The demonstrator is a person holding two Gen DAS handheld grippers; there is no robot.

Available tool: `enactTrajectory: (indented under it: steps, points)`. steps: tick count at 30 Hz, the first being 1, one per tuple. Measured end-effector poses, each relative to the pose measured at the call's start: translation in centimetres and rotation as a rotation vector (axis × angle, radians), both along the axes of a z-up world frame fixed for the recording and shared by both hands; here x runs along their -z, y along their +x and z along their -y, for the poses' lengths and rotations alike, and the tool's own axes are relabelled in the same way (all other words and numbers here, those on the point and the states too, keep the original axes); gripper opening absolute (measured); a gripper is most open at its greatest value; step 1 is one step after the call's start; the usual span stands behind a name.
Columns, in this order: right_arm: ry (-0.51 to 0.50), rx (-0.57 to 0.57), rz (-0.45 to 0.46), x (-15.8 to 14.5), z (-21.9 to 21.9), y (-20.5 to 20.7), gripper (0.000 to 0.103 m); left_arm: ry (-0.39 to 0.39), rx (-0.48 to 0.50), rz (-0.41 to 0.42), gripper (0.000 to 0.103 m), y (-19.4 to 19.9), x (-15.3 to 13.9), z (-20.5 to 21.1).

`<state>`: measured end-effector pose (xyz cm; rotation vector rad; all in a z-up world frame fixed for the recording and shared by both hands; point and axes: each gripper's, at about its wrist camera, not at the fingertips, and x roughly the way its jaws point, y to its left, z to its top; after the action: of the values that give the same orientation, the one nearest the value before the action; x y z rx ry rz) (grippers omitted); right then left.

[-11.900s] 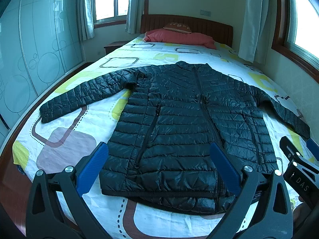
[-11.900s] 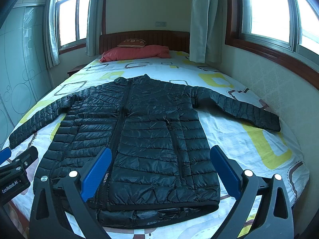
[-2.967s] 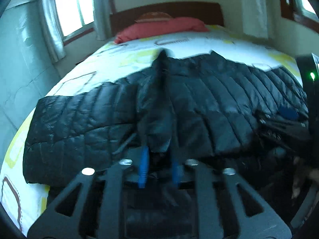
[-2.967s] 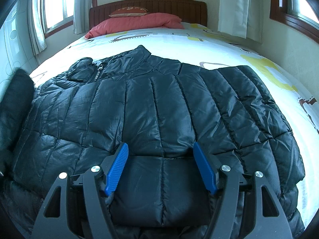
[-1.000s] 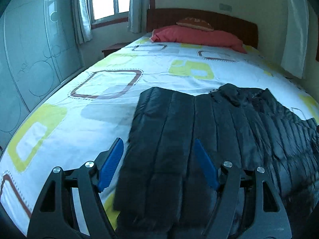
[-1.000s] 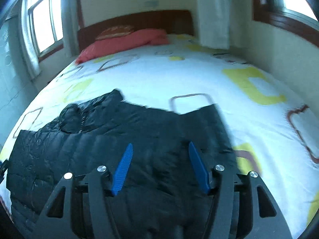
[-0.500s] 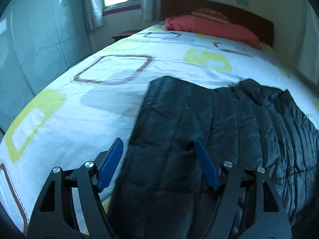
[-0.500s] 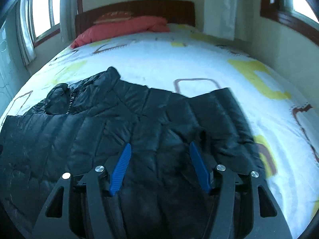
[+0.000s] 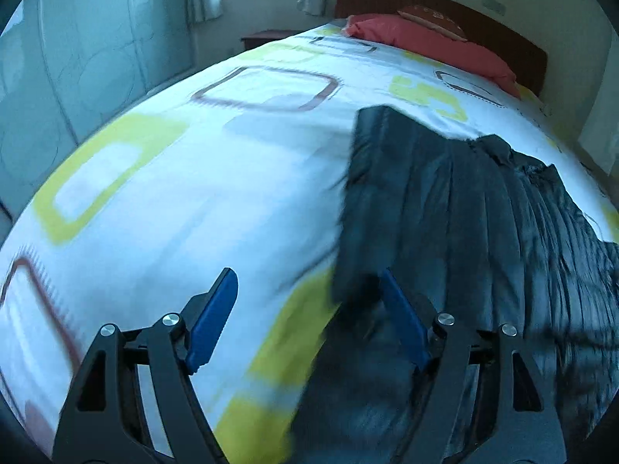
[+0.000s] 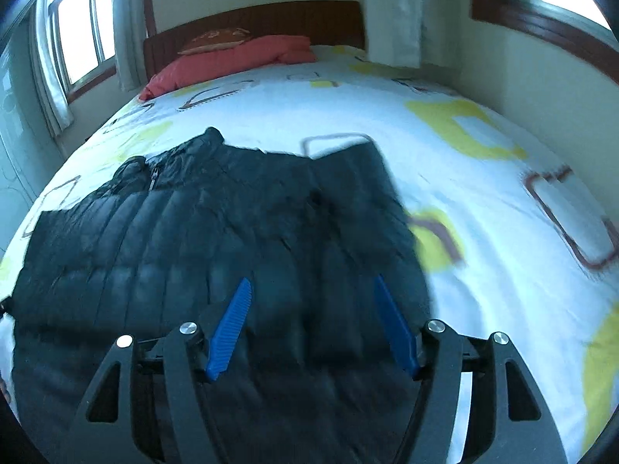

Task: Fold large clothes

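Black puffer jacket [image 10: 216, 239] lies folded on bed [image 9: 193, 193]; left tongs [image 9: 309, 317] agape & empty, right tongs [image 10: 313, 321] just widened, gripping nothing.

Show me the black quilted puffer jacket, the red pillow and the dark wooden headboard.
black quilted puffer jacket [image 10: 185, 232], right wrist view, on its quilted front panel.
red pillow [image 10: 232, 63], right wrist view, on its middle.
dark wooden headboard [image 10: 309, 19], right wrist view, on its slatted face.

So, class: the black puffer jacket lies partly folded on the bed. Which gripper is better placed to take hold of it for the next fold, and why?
Probably the right gripper: it is open directly above the black puffer jacket. The left gripper, also open, straddles the jacket's edge, mostly over the bedsheet.
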<state>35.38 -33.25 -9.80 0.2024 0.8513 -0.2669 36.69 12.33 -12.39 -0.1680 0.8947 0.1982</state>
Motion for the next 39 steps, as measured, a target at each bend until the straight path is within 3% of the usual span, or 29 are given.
enactTrajectory:
  steps: [6,11,15,18,23,28,31,33,34,38,39]
  points:
    - [0.047,0.025,-0.029,0.1,3.3,-11.0,0.066,-0.142,-0.035,-0.048,0.076,-9.7,0.7,-4.2]
    - [0.135,0.084,-0.079,2.4,4.7,-19.1,0.066,-0.248,-0.08,-0.088,0.076,-17.8,2.0,-6.1]
    - [0.255,0.128,-0.098,4.7,5.1,-24.9,0.066,-0.384,-0.126,-0.105,0.076,-23.4,3.0,-6.7]
    - [0.369,0.147,-0.062,5.3,5.2,-28.2,0.066,-0.455,-0.145,-0.084,0.076,-26.4,3.2,-6.7]
    - [0.571,0.113,-0.025,5.9,3.8,-31.6,0.066,-0.581,-0.112,-0.083,0.076,-29.6,3.9,-5.2]
    - [0.747,0.051,0.011,6.6,1.7,-33.5,0.066,-0.659,-0.079,-0.087,0.075,-31.6,4.0,-4.4]
    - [0.735,0.04,0.036,6.9,0.6,-33.2,0.066,-0.738,-0.087,-0.065,0.074,-32.4,4.6,-4.3]
    - [0.737,0.058,0.07,7.0,0.4,-32.7,0.064,-0.725,-0.081,-0.051,0.074,-32.1,4.7,-3.9]
    - [0.736,0.072,0.078,7.2,0.3,-32.3,0.061,-0.719,-0.077,-0.035,0.074,-31.7,4.8,-3.7]
    - [0.755,0.104,0.088,7.8,0.7,-31.3,0.032,-0.698,-0.06,-0.009,0.073,-31.2,4.8,-2.7]
    - [0.761,0.109,0.088,8.0,0.9,-31.3,0.027,-0.693,-0.052,-0.004,0.068,-31.2,4.7,-2.5]
